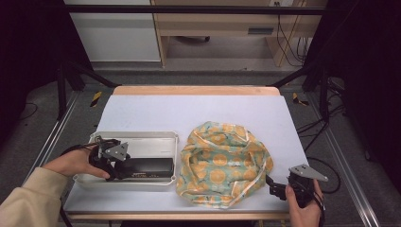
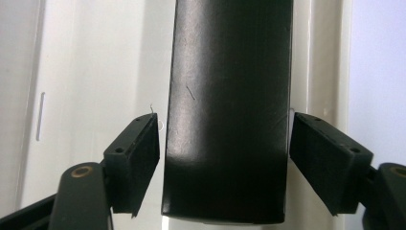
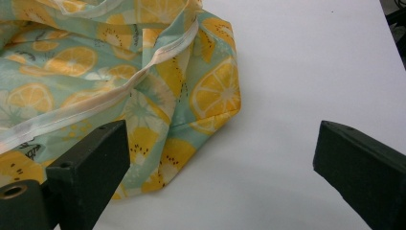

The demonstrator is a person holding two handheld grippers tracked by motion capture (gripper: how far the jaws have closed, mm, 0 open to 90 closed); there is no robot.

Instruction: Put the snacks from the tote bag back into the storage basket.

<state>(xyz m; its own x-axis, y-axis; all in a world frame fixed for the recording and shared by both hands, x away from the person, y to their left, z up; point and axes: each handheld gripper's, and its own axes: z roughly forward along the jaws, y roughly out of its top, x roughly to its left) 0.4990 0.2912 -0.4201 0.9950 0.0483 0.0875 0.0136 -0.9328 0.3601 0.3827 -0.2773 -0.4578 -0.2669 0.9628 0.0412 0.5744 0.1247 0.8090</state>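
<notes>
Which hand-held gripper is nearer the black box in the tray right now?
Left. The left hand-held gripper has its jaws open around the black box; the right hand-held gripper sits across the table by the lemon-print cloth.

Lab or test workroom, set up for recording. White-topped surface (image 1: 198,113) with wooden edge, enclosed by black metal frame (image 1: 189,9) with angled struts. Grey carpeted floor (image 1: 42,123) marked with yellow-and-black hazard tape (image 1: 96,98). Loose cables (image 1: 291,47) trailing beside pale wooden furniture (image 1: 217,23) and white cabinet (image 1: 116,33) at the back.
</notes>
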